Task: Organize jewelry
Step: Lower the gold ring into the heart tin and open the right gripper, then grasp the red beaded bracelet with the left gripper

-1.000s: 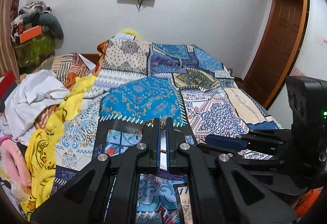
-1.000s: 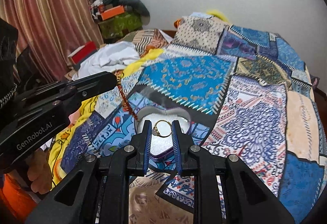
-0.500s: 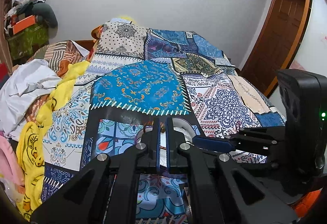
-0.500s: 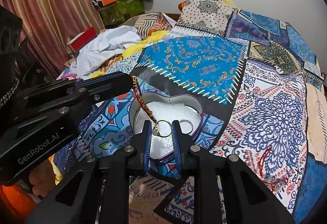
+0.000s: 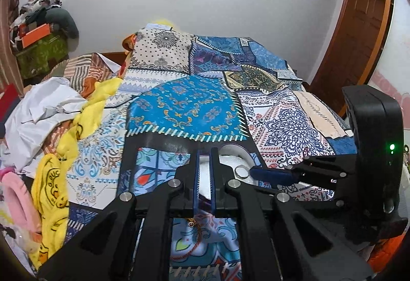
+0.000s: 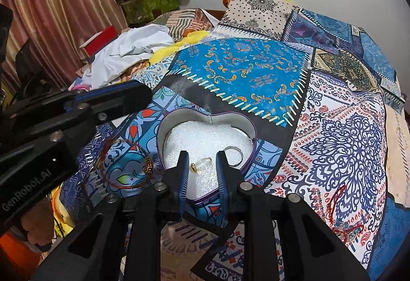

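Observation:
A heart-shaped tin [image 6: 164, 127] with white foam inside sits on the patterned bedspread. A gold ring [image 6: 202, 164] and a silver ring [image 6: 234, 153] lie on the foam. My right gripper [image 6: 201, 165] is open, its fingers on either side of the gold ring, over the tin. A red thread bracelet [image 6: 123, 165] lies on the bedspread left of the tin. My left gripper [image 5: 204, 160] is slightly open and empty, above the tin's left edge; the bracelet [image 5: 191, 224] shows under it. The silver ring [image 5: 241, 170] also shows there.
A red beaded piece [image 6: 338, 206] lies on the bedspread to the right. White and yellow clothes [image 5: 51, 112] are piled along the bed's left side. A wooden door [image 5: 358, 32] stands at the right, a curtain [image 6: 51, 12] at the left.
My right gripper has opened and the gold ring now lies on the foam. My left gripper has let the red bracelet drop onto the bedspread left of the tin.

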Tool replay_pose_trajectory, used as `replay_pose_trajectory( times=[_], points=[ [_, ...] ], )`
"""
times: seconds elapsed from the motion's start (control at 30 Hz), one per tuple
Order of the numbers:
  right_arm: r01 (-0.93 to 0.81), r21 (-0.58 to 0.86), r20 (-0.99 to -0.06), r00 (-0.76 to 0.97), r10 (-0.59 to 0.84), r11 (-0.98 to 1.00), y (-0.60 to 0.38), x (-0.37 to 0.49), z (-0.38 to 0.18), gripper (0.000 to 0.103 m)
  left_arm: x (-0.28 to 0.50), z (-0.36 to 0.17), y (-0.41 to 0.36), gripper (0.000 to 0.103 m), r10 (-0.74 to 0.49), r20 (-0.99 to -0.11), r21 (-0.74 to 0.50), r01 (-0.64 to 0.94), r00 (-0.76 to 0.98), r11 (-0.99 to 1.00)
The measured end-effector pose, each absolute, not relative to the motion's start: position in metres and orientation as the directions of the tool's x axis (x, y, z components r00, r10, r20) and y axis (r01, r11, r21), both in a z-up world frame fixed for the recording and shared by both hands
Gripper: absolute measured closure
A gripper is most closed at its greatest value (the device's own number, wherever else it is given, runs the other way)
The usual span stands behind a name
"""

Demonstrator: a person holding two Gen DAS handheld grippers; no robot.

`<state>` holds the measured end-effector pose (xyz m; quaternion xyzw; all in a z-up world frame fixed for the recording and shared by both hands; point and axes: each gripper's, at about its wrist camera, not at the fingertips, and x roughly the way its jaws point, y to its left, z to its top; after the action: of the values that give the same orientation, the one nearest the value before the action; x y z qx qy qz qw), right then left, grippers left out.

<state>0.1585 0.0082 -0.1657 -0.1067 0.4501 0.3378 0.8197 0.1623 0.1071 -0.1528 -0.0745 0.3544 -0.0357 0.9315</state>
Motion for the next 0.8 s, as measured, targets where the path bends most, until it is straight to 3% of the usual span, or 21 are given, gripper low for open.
replay_pose_trajectory(
  times=[0.07,0.2,0.33,0.47,0.67,0.8],
  points=[
    [-0.647,0.128,-0.802,0.378,0.462,0.752,0.006,0.157,-0.161,0.073,0.158,-0.15,0.109,0.088,-0.09,-0.655,-0.139,-0.002,0.75,0.99],
    [-0.639,0.129,-0.786,0.4,0.471,0.758,0.0,0.154,-0.152,0.072,0.146,-0.151,0.119,0.056,-0.041,-0.663,-0.106,-0.04,0.747,0.994],
    [-0.625,0.125,-0.772,0.427,0.472,0.771,-0.008,0.151,-0.142,0.07,0.137,-0.166,0.131,0.052,-0.005,-0.713,-0.086,-0.081,0.701,0.993],
    [-0.602,0.119,-0.753,0.464,0.467,0.79,-0.018,0.148,-0.133,0.055,0.132,-0.193,0.138,0.049,-0.012,-0.781,-0.1,-0.105,0.625,0.989],
    [-0.575,0.099,-0.753,0.49,0.439,0.812,-0.031,0.148,-0.131,0.054,0.132,-0.223,0.128,0.046,-0.025,-0.834,-0.092,-0.095,0.55,0.991],
    [-0.555,0.103,-0.755,0.496,0.428,0.825,-0.042,0.148,-0.131,0.054,0.136,-0.235,0.128,0.037,-0.068,-0.845,-0.146,-0.106,0.531,0.984]
  ],
)
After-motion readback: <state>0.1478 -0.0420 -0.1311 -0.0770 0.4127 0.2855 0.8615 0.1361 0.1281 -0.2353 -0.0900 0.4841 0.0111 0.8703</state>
